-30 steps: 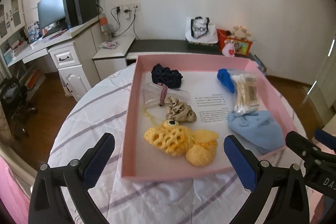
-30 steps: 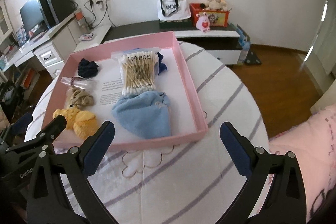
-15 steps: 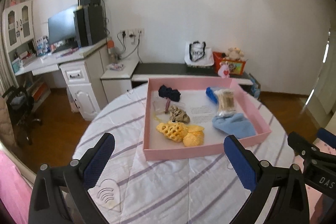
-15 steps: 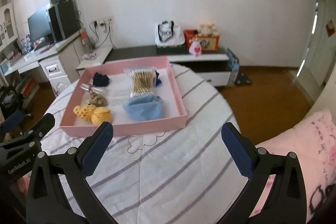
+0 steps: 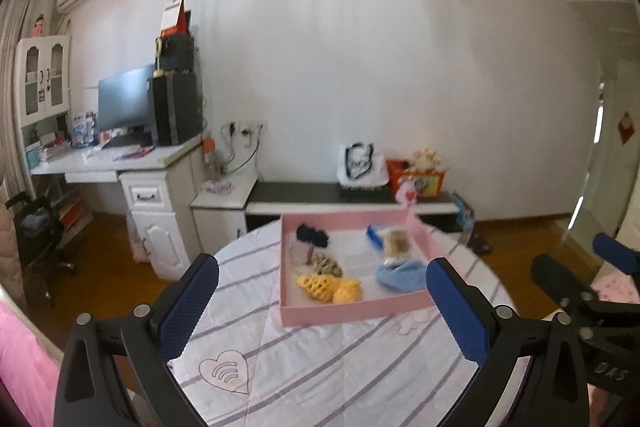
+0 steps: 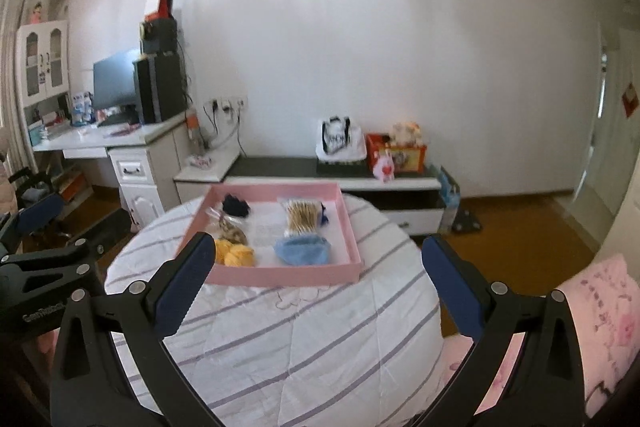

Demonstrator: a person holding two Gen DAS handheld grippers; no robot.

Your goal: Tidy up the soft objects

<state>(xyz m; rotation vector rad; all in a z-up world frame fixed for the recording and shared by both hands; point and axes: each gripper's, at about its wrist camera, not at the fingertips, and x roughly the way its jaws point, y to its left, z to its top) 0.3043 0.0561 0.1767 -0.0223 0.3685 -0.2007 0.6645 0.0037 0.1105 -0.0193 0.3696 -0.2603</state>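
Round table (image 6: 280,339) under a striped cloth, we note first; the pink tray (image 6: 280,273) sits on its far half. Inside: blue cloth (image 6: 303,251) front right, cotton swab bag (image 6: 303,218) behind it, yellow crocheted toy (image 6: 235,253) front left, tan scrunchie (image 6: 232,235) and dark scrunchie (image 6: 236,206) behind. Left gripper (image 5: 322,311) and right gripper (image 6: 316,291) both hang released, empty, well apart from the tray (nothing grasped). We judge the sorting looks done, or a fresh reach pending; if reaching, we should descend squarely over one soft piece and pinch its bulk, not the tray wall.
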